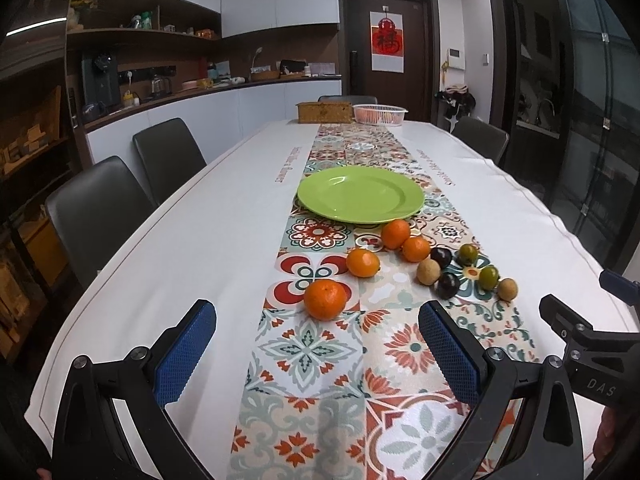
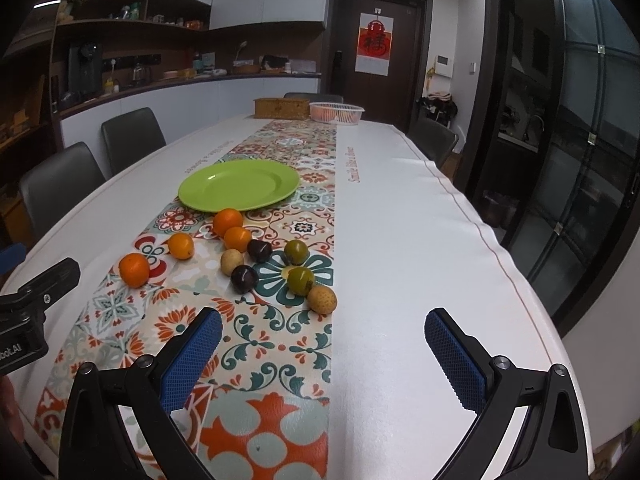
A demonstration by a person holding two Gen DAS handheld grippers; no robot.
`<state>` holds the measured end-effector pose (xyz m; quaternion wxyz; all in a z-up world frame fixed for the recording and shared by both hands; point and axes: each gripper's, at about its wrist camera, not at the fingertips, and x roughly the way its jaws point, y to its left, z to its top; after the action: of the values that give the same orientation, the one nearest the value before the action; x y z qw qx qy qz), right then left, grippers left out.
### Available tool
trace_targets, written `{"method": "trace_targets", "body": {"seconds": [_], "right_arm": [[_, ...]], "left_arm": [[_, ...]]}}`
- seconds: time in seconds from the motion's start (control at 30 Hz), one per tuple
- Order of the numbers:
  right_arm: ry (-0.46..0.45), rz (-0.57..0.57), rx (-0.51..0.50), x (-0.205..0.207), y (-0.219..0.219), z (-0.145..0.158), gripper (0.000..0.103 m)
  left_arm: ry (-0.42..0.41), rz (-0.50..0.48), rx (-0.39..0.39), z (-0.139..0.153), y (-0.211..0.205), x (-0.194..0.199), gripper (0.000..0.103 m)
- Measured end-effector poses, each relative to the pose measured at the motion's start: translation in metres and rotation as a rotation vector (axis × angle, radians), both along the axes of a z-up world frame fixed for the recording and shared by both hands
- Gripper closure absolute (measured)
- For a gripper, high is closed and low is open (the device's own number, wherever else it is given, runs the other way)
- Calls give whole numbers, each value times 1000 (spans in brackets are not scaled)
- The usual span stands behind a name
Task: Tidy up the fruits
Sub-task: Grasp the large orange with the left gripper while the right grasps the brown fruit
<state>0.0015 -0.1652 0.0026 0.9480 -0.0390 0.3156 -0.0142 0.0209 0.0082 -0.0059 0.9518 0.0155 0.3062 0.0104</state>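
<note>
An empty green plate (image 1: 360, 194) (image 2: 239, 185) rests on the patterned runner mid-table. In front of it lie several loose fruits: oranges, with the nearest orange (image 1: 325, 299) (image 2: 134, 269) at the left, two dark plums (image 1: 448, 285) (image 2: 244, 279), two green fruits (image 1: 488, 277) (image 2: 300, 280) and two tan round fruits (image 1: 507, 289) (image 2: 322, 299). My left gripper (image 1: 316, 318) is open just short of the nearest orange, nothing between its blue pads. My right gripper (image 2: 323, 326) is open too, just behind the nearest tan fruit.
A woven box (image 1: 324, 112) and a white basket (image 1: 380, 114) with orange fruit stand at the table's far end. Dark chairs (image 1: 94, 216) line the left side, another chair (image 2: 434, 140) the right. The right table edge (image 2: 500, 248) drops toward glass doors.
</note>
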Motion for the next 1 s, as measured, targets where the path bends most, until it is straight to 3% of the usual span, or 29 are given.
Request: {"method": "trace_targets", "body": {"seconds": [0.27,0.5,0.73,1.0], "right_arm": [[46,0,0,26,1,-15,0],[120,-17,17,53,-4,-32,3],[206,-37,38,77,-11,-49,21],[259,-34,51,93,-11,-60,40]], "left_arm": [[41,-19,39,-16,-2,26,0],[134,-52,58,-35,-6,57,3],[226,-63,32,-53,-6,81,12],[288,-81,29,-65,-9,98,32]]}}
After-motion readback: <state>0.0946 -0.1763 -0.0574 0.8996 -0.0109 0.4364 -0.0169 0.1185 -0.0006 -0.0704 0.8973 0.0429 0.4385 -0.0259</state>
